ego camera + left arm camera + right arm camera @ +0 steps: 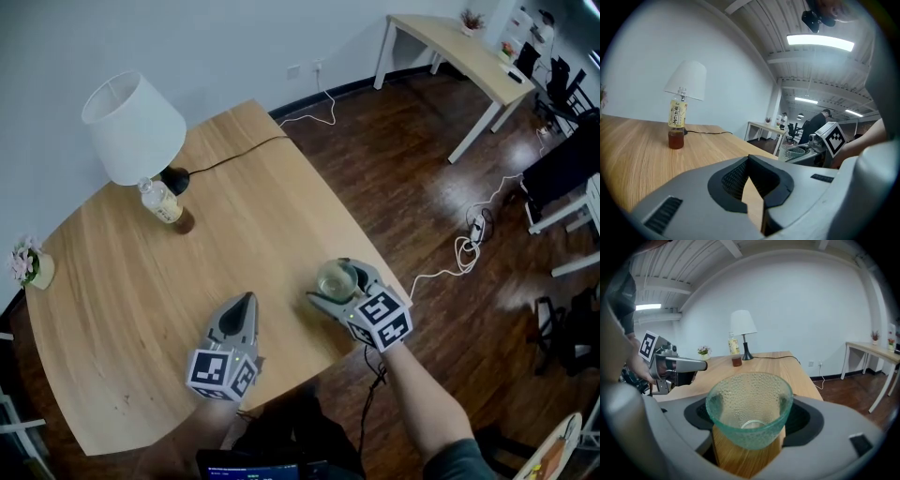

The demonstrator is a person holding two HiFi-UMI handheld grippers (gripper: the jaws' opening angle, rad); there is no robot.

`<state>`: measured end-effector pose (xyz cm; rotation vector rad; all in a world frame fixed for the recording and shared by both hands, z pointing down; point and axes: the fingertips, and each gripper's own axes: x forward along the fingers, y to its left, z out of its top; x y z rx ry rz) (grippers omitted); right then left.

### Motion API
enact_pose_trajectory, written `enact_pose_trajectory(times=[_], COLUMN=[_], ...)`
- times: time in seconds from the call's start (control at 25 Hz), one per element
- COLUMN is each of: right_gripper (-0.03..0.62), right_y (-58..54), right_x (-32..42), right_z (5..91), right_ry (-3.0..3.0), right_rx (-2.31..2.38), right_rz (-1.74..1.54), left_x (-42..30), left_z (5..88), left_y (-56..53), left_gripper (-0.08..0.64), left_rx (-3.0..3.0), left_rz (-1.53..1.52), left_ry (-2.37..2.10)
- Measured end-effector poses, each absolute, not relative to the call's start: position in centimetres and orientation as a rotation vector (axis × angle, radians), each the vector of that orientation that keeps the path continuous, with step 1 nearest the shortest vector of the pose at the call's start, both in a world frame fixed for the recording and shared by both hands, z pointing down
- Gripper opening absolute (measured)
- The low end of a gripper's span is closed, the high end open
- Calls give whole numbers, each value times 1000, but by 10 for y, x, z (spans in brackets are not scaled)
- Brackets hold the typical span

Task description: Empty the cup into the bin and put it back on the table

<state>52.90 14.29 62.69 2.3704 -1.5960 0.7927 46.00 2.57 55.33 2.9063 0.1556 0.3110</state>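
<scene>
A clear greenish dimpled glass cup [335, 277] [750, 408] stands upright and empty between the jaws of my right gripper [329, 285] [749, 427], which is shut on it. It is over the front right part of the wooden table [141, 281], near the edge; whether it touches the wood I cannot tell. My left gripper [248, 300] [749, 157] is to its left, low over the table, its tips together and nothing in them. The left gripper view shows the cup [792, 152] off to the right. No bin is in view.
A white lamp [131, 127], a tea bottle [161, 200] and a black cable [234, 155] are at the table's far side, with a small flower pot [33, 265] at its left edge. A second table [459, 52] and a power strip [478, 225] lie beyond on the dark floor.
</scene>
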Motion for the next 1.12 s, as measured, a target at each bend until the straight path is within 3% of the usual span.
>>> enact_pose_trajectory(times=[0.84, 0.92, 1.12], right_gripper=[417, 470, 471], right_y=[143, 145, 151], right_x=[531, 533, 530], right_z=[637, 637, 624], right_ry=[-1570, -1563, -1571], right_rx=[2432, 2439, 2465], right_rz=[682, 686, 693], left_x=[480, 481, 479], left_z=[608, 610, 599], left_y=[34, 35, 35], left_gripper=[-11, -11, -11], left_rx=[2915, 2911, 2918], left_rz=[496, 505, 482], left_ry=[147, 146, 147])
